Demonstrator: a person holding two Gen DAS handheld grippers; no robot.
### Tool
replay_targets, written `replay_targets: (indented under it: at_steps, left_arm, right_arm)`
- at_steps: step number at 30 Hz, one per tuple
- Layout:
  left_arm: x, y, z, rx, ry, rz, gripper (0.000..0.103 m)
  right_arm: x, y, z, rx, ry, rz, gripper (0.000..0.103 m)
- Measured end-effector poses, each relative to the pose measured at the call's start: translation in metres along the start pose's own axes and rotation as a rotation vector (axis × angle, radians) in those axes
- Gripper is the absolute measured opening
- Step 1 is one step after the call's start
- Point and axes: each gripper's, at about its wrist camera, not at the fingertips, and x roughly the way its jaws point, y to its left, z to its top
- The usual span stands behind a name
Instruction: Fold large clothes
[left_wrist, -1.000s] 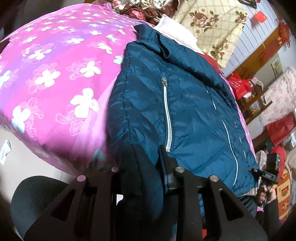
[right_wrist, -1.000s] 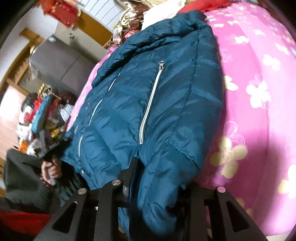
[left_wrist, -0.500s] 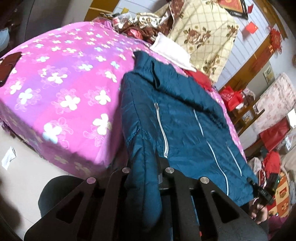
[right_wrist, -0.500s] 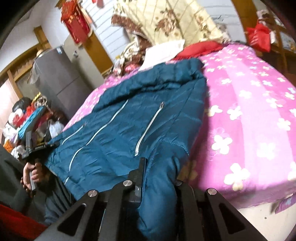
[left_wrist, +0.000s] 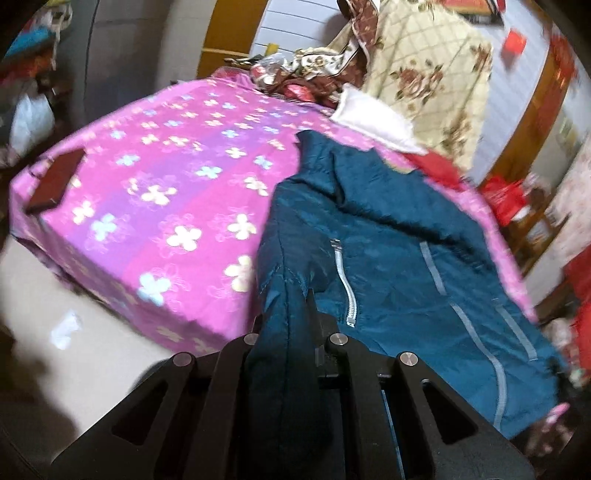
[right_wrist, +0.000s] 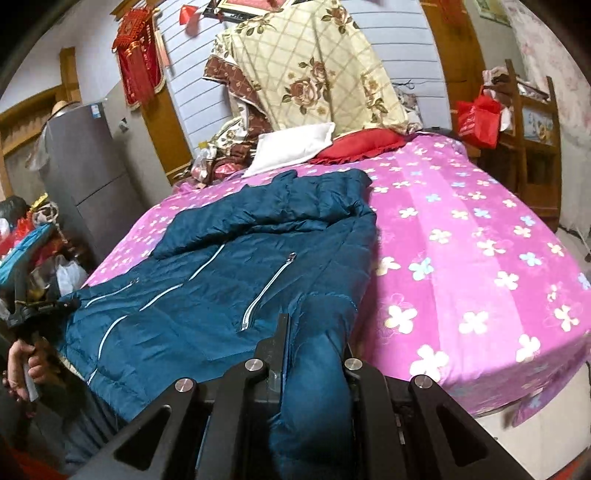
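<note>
My left gripper (left_wrist: 286, 314) has its fingers pinched on a bunched fold of the blue puffer jacket (left_wrist: 388, 266) at 6 o'clock in the left wrist view; fabric fills the gap between the fingers. My right gripper (right_wrist: 314, 343) is likewise clamped on a wad of the jacket (right_wrist: 229, 269), low centre in its own view. From the right wrist view I also see the left gripper (right_wrist: 37, 308) at 9 o'clock, gripped by a bare hand (right_wrist: 24, 363).

Jacket lies front-up on the pink flowered bedsheet (right_wrist: 461, 251), hood toward 12 o'clock, lower hem hanging past the bed's near edge. Silver pocket zipper (left_wrist: 345, 284) runs just above my left fingers.

Beyond the hood: white pillow (right_wrist: 291, 147) touching a red cushion (right_wrist: 362, 146), floral quilt (right_wrist: 314, 70) piled behind. Dark flat object (left_wrist: 55, 181) at 9 o'clock on the sheet; left view blurred.
</note>
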Motion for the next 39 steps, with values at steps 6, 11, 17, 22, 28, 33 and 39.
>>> replay_targets:
  at_steps: [6,11,17,22,28,33,39]
  left_arm:
    - [0.000,-0.021,-0.001,0.064,-0.034,0.145,0.006]
    - [0.000,-0.022,0.003,0.066,-0.035,0.161,0.006]
    - [-0.001,-0.024,0.004,0.072,-0.031,0.163,0.006]
    - [0.002,-0.022,0.001,0.069,-0.024,0.163,0.006]
    - [-0.002,-0.017,-0.003,0.054,-0.061,0.109,0.006]
    - [0.003,-0.013,-0.005,0.041,-0.053,0.095,0.006]
    - [0.002,-0.012,-0.004,0.042,-0.070,0.081,0.006]
  right_arm:
    - [-0.002,0.008,0.002,-0.008,-0.018,-0.065,0.011]
    - [-0.005,0.014,0.002,-0.032,-0.042,-0.087,0.011]
    - [-0.007,0.013,0.000,-0.018,-0.067,-0.081,0.010]
    - [-0.007,0.013,0.000,-0.008,-0.061,-0.081,0.011]
    - [-0.005,0.015,0.003,-0.008,-0.047,-0.096,0.010]
    - [-0.004,0.015,0.006,0.003,-0.036,-0.095,0.010]
    - [0.001,0.013,0.011,0.034,-0.023,-0.092,0.011]
